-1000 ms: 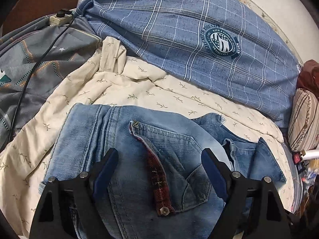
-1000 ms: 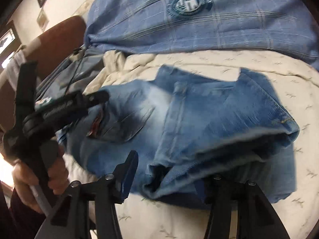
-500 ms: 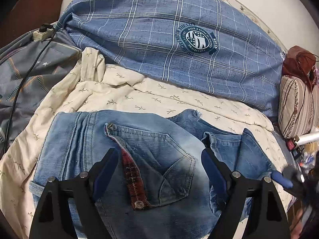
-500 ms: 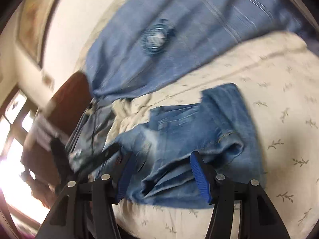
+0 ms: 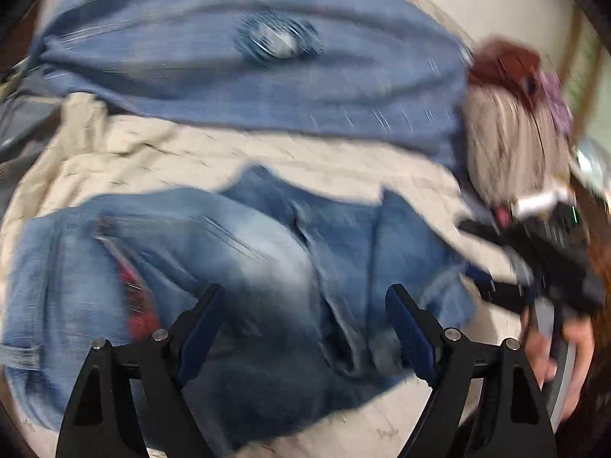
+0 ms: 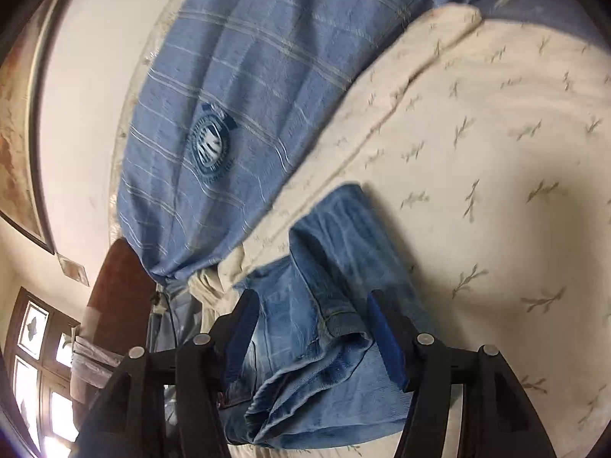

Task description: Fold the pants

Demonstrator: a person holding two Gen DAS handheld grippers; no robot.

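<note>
The jeans [image 5: 236, 267] lie part-folded on the cream bedspread [image 6: 496, 152], long axis running across the left gripper [image 5: 301, 328] — jaws wide, holding nothing. The right gripper [image 6: 313, 332] straddles the bunched leg end, also gaping and empty — probably the nearer one for the next fold.

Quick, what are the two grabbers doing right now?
Left gripper: open, holding nothing, above the jeans.
Right gripper: open, jeans between its fingers, not clamped.

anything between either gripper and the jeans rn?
Nothing visible. The left gripper and right gripper are both open right over the jeans, which lie uncovered on the cream sheet.
</note>
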